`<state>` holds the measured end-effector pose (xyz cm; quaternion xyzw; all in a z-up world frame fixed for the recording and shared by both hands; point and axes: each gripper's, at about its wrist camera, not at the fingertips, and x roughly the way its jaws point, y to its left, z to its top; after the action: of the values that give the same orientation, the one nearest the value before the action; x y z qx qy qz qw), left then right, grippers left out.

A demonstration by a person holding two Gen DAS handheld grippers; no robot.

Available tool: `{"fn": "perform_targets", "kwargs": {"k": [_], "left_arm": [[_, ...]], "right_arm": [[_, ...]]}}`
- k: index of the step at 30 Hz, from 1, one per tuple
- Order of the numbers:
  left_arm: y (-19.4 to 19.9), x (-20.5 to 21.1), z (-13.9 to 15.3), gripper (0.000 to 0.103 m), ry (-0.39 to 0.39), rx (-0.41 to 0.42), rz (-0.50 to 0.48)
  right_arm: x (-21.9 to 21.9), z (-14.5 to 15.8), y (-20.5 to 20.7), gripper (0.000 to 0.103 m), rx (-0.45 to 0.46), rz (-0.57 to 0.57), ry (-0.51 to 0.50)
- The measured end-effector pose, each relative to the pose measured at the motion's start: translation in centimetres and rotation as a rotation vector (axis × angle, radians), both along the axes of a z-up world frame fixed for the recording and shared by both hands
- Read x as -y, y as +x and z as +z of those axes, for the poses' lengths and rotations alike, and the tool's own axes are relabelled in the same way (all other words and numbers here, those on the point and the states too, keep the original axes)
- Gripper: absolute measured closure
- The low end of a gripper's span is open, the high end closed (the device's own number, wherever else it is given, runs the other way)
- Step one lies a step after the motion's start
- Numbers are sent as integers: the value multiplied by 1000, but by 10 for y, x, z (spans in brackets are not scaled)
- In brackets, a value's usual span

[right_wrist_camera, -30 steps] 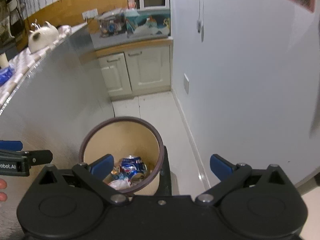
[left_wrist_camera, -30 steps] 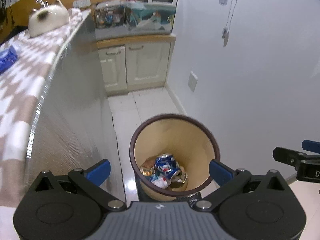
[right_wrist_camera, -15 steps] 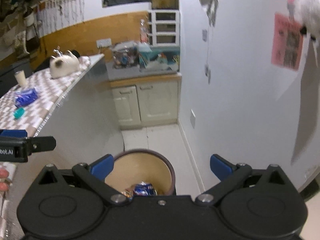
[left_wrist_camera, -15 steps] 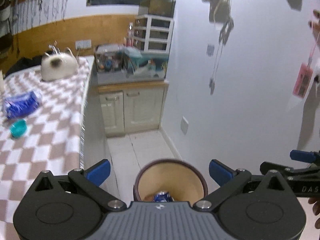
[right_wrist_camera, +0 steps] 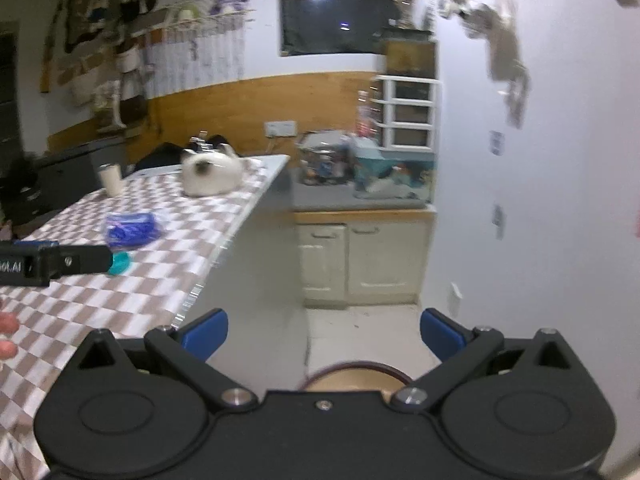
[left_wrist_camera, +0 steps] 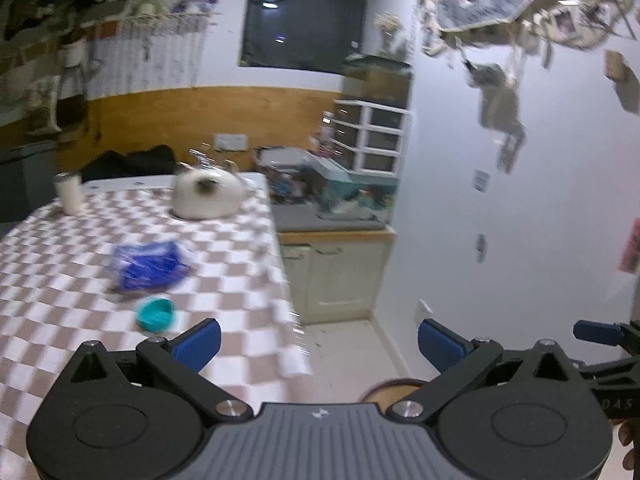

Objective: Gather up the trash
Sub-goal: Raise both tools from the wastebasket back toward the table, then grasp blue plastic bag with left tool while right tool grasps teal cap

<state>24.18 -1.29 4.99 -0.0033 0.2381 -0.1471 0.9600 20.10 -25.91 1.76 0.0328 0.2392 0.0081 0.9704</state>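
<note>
Bin (right_wrist_camera: 356,376) mostly hidden behind gripper body; wrapper (left_wrist_camera: 150,266) blurred.

A table (left_wrist_camera: 240,280) covered with a brown-and-white checked cloth stretches ahead and to the left of the grippers, its edge running away towards the far wall. Nearest the left tool on the cloth lies a small teal cap-like dish (left_wrist_camera: 157,313), with a crumpled blue plastic wrapper (left_wrist_camera: 149,265) just beyond it. Farther off sit a white teapot with a dark spot (left_wrist_camera: 208,196) and, well to its left, a pale cup (left_wrist_camera: 69,193). The tiled floor (right_wrist_camera: 360,332) ahead of the right tool carries a round wooden bin (right_wrist_camera: 356,378).
</note>
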Motion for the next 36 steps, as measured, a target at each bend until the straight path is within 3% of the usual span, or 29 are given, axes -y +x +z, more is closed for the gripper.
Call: {"fn": "perform_targets", "kwargs": {"k": [9, 19, 29, 36], "left_arm": [[36, -84, 15, 0, 26, 32, 142], [105, -151, -6, 0, -14, -17, 213], [190, -167, -37, 0, -146, -88, 227], [233, -180, -66, 1, -178, -115, 261]], "right_arm": [[-74, 8, 43, 0, 34, 136, 14], [-146, -2, 103, 0, 23, 234, 35], [-196, -22, 156, 0, 12, 340, 46], [-224, -39, 189, 4, 0, 373, 23]]}}
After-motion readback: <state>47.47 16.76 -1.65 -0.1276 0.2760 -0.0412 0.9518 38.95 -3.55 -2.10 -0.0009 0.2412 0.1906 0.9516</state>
